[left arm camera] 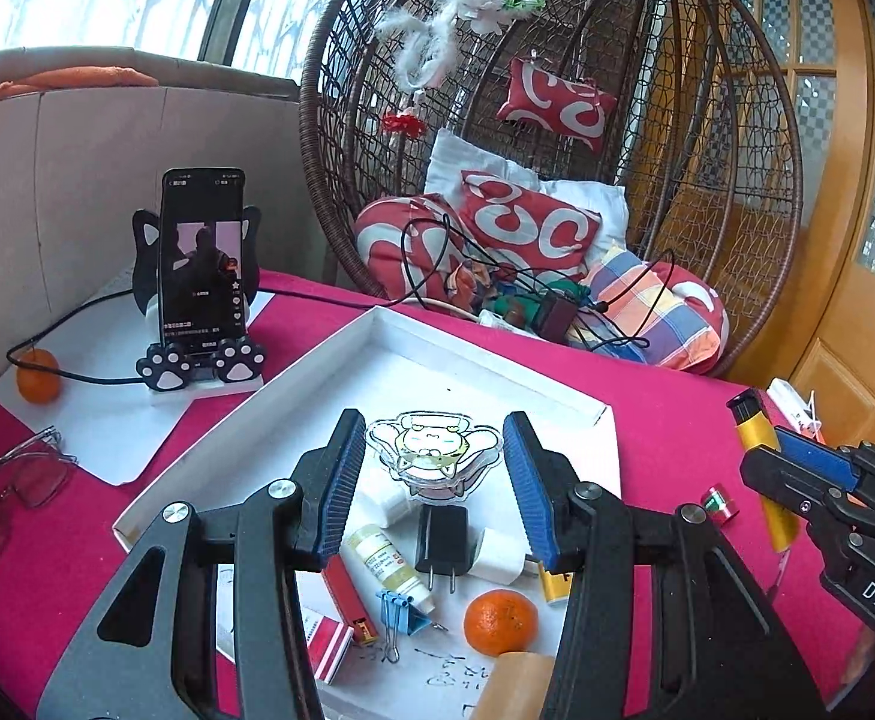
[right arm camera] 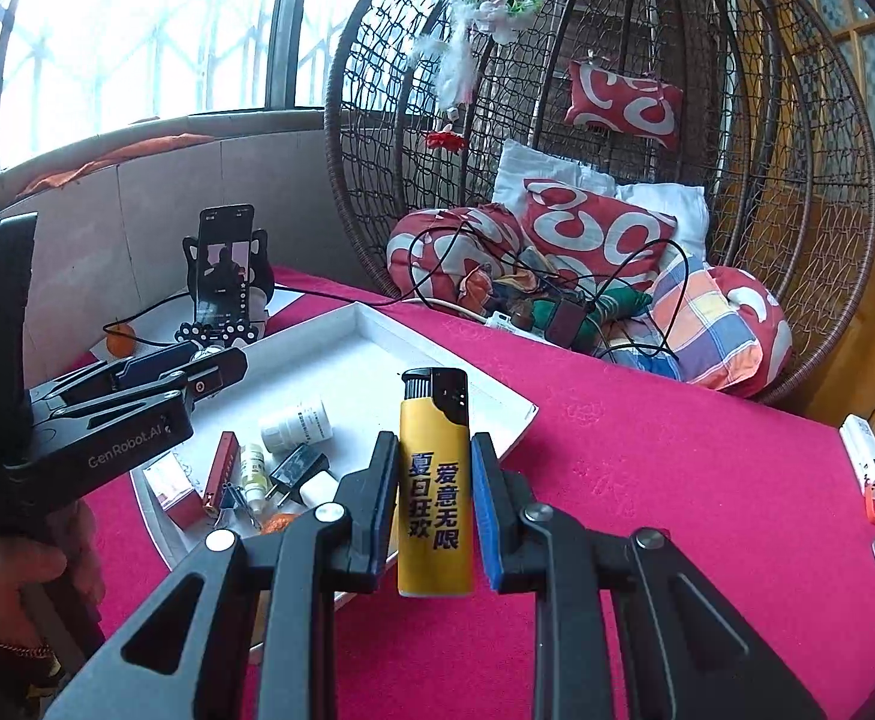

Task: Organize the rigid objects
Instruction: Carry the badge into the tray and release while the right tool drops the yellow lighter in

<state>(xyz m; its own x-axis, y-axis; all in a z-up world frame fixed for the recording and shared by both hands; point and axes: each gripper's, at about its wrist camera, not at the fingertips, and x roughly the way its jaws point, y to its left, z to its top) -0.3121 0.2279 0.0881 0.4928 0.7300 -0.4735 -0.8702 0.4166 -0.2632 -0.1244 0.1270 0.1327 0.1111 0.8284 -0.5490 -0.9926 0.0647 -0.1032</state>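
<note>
Crimson tablecloth (right arm camera: 647,450): covering the table and carrying the white tray (left arm camera: 377,324), the landmark for every place below.
Left gripper (left arm camera: 434,480): hovering over the tray, jaws partly apart, a clear cartoon-cat plaque (left arm camera: 434,447) sitting between the pads; whether the pads are pressing on it I cannot tell.
Tray contents: a black charger plug (left arm camera: 442,540), a small white bottle (left arm camera: 386,564), a blue binder clip (left arm camera: 401,609) and an orange (left arm camera: 500,621) are lying at the tray's near end.
Right gripper (right arm camera: 434,480): hanging off the tray's right edge, jaws narrow and clamping a yellow lighter (right arm camera: 435,480) upright.
Step in hand: the lighter appears to be travelling toward the tray.
Next move: probably calling for a bare patch inside the tray, a low release, and staying clear of the left gripper.
</note>
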